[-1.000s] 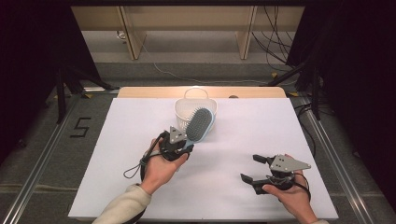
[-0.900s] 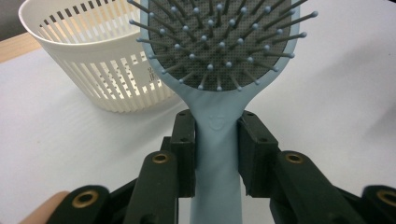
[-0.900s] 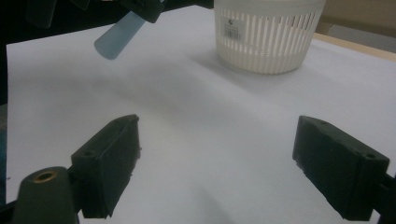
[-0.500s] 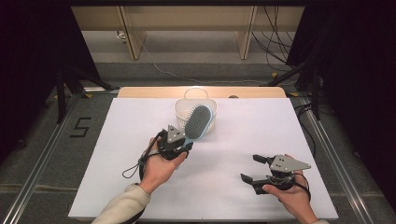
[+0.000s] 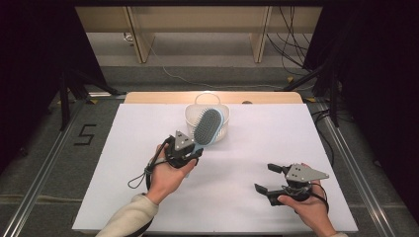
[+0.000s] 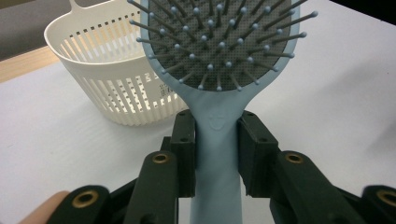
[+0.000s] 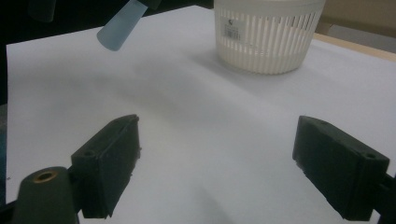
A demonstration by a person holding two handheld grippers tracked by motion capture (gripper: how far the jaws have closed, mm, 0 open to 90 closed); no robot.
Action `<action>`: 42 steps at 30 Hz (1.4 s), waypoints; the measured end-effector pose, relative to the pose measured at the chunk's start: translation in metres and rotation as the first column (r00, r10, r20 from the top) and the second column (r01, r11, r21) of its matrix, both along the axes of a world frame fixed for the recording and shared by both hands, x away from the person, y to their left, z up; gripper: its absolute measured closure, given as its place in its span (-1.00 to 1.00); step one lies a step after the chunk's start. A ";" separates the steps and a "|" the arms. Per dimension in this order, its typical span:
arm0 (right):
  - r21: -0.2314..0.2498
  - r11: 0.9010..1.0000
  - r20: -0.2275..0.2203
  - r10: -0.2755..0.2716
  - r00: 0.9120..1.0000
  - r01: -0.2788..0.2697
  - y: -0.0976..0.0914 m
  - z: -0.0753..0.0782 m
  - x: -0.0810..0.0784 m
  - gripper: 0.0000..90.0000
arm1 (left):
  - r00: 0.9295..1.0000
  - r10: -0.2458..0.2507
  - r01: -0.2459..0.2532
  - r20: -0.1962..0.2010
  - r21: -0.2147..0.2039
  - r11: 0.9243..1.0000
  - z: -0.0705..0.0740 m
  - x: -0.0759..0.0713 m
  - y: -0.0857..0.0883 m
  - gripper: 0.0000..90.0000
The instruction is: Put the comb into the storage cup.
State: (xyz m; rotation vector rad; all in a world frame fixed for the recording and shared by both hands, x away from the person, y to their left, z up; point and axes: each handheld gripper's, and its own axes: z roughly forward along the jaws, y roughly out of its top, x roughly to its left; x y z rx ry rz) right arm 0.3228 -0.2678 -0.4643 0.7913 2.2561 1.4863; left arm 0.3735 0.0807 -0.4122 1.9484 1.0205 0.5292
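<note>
A light blue hairbrush with a grey bristle pad is held up over the table, its head in front of a white slatted basket. My left gripper is shut on the brush's handle, both pads pressing its sides. In the left gripper view the basket stands behind and to the left of the brush. My right gripper rests low at the front right of the table, open, with nothing between its jaws. The handle's blue end shows at the top left of the right gripper view.
The white table cover spreads around both hands. A wooden table edge runs behind the basket. Dark stands and cables sit on the floor beyond, and a number mark lies on the floor at left.
The brush and left gripper have shifted slightly up and toward the basket; the brush head now overlaps the basket more. The right gripper has stayed put.
</note>
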 end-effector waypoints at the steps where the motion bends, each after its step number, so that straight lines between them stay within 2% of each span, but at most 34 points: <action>1: 0.000 1.000 0.000 0.000 1.000 0.000 0.000 0.000 0.000 -0.65 | 1.000 0.000 0.000 0.000 -0.002 1.000 0.000 0.000 0.000 0.55; 22: 0.001 1.000 0.000 0.001 1.000 -0.001 0.000 0.000 0.000 -0.65 | 1.000 0.015 -0.014 0.027 -0.040 0.999 0.005 0.003 0.008 0.55; 33: 0.007 1.000 0.000 -0.003 1.000 0.003 0.000 0.000 0.000 -0.65 | 0.999 0.024 -0.022 0.028 -0.068 0.997 0.008 0.006 0.012 0.55; 42: 0.007 1.000 0.000 -0.004 1.000 0.004 0.000 -0.001 0.001 -0.65 | 0.999 0.027 -0.024 0.039 -0.071 0.997 0.009 0.007 0.013 0.55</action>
